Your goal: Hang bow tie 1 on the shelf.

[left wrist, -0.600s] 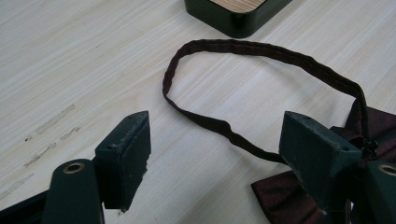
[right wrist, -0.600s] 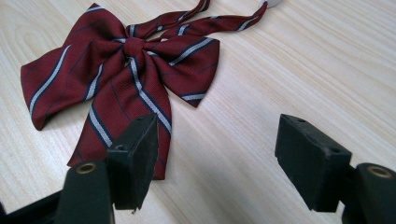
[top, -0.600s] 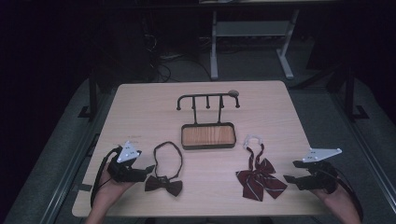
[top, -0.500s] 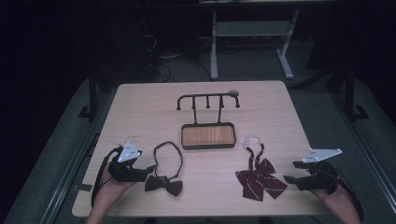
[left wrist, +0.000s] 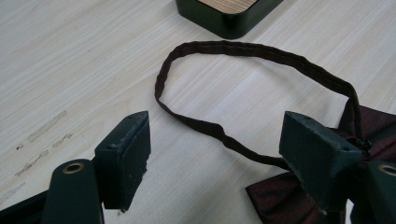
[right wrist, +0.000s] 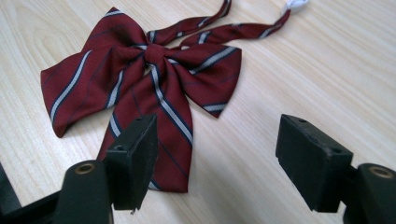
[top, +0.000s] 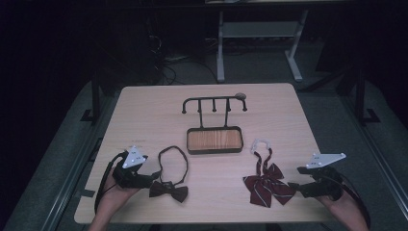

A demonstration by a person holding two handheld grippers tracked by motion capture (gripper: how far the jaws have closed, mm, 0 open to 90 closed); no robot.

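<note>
1. Your left gripper (top: 155, 175) sits low at the near left corner of the wooden table (top: 144, 110), held in your left hand (top: 113, 192), pointing toward the middle of the table.
2. Its jaws stand wide apart and grip nothing. In the left gripper view the bare tabletop shows between the pads (left wrist: 133, 154), with the neck strap of the dark bow tie (top: 168, 191) running across the gap.
3. That dark bow tie lies flat just beside your left gripper, its knot close to the gripper's tip. Its strap loops away toward the tray (top: 214, 150).
4. Your right gripper (top: 291, 185) rests at the near right edge of the table in your right hand (top: 344, 209), also pointing inward.
5. Its jaws are likewise spread wide, with nothing held. In the right gripper view one pad (right wrist: 135, 154) sits over the lower tail of the striped bow tie (top: 267, 185), though you cannot tell whether it touches the cloth.
6. The striped bow tie is dark red with pale stripes. It lies flat just beside your right gripper, its straps reaching toward a white clasp (top: 261, 143) near the tray's right end.
7. The tray, dark-rimmed with a wood-grain floor, sits mid-table between the two ties, and a black hook rack (top: 214, 102) rises from behind it.
</note>
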